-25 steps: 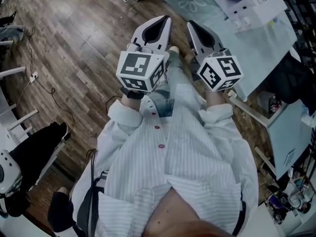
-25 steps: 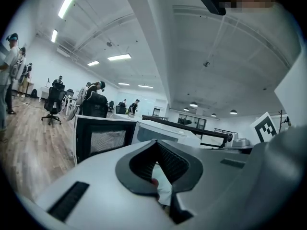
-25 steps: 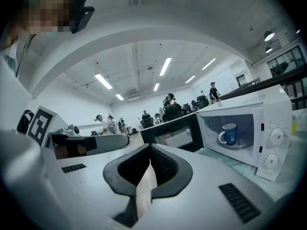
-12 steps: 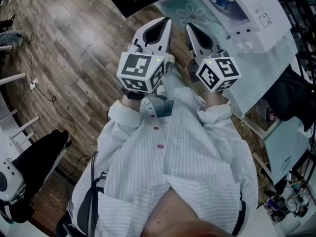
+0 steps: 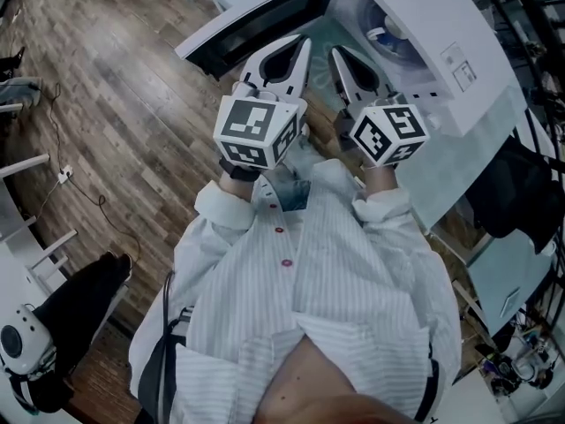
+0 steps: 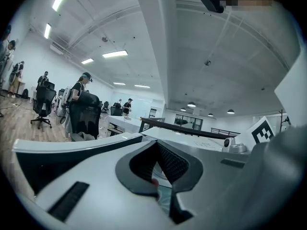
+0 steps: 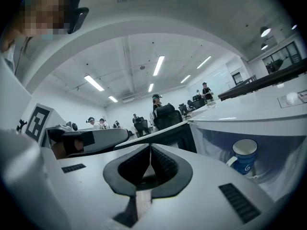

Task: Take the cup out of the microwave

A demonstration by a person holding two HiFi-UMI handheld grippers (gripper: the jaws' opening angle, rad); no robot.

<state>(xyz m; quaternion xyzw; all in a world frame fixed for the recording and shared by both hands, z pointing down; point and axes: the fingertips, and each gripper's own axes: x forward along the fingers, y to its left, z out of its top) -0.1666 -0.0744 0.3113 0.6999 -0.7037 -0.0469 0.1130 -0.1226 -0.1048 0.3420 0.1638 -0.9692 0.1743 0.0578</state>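
A blue cup (image 7: 244, 158) with a white inside stands in the open white microwave (image 5: 415, 25), to the right of and beyond my right gripper. In the head view the cup (image 5: 393, 38) shows just inside the cavity. The microwave's dark-glass door (image 5: 256, 25) swings out to the left. My left gripper (image 5: 297, 44) and right gripper (image 5: 341, 53) are held side by side in front of the opening, short of the cavity. Both are shut with nothing between the jaws, as the left gripper view (image 6: 156, 145) and the right gripper view (image 7: 150, 150) show.
The microwave sits on a table with a pale flowered cloth (image 5: 459, 148). The open door (image 7: 175, 137) stands just ahead of both grippers. Wood floor (image 5: 115, 104) with cables lies to the left, and black office chairs (image 6: 84, 111) and people fill the room behind.
Both grippers have moved forward together toward the microwave. Its open door and cavity with the cup have come into the head view at the top.
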